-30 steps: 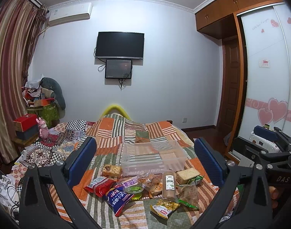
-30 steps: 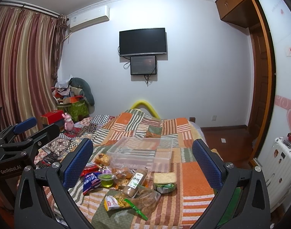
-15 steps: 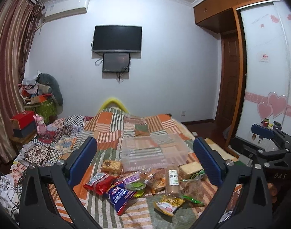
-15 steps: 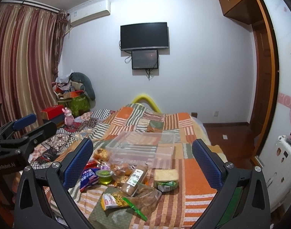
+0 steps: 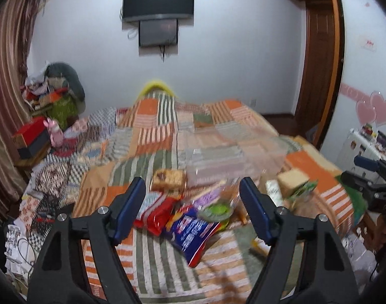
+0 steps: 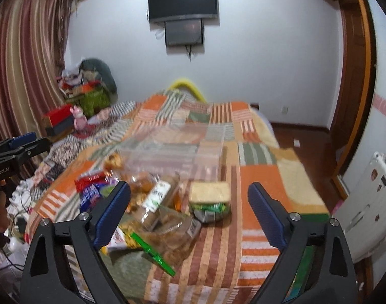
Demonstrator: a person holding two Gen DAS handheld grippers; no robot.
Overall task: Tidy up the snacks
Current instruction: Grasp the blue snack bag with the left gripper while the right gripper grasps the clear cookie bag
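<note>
A heap of snacks lies on the patchwork quilt (image 5: pixel 152 136) in front of a clear plastic box (image 5: pixel 218 157). My left gripper (image 5: pixel 191 190) hovers over a red packet (image 5: pixel 157 215), a blue packet (image 5: pixel 193 228) and a green jelly cup (image 5: pixel 215 210). Its jaws are closing and nothing is pressed between the pads. My right gripper (image 6: pixel 189 190) hangs above a wrapped sandwich (image 6: pixel 209 192), a biscuit tube (image 6: pixel 155 200) and a clear bag (image 6: pixel 172 228). Its jaws are closing too and hold nothing. The clear box (image 6: pixel 172 152) lies just beyond.
A brown cake pack (image 5: pixel 169 178) sits left of the box. A yellow chip bag with a green clip (image 6: pixel 152 250) lies at the quilt's near edge. A red box (image 5: pixel 31 131) and pink toy (image 5: pixel 55 131) stand at the left bedside, a white cabinet (image 6: pixel 365 202) at the right.
Both grippers have dropped and tipped down toward the snack heap, which now fills more of each view. The jaws of both stand narrower than before.
</note>
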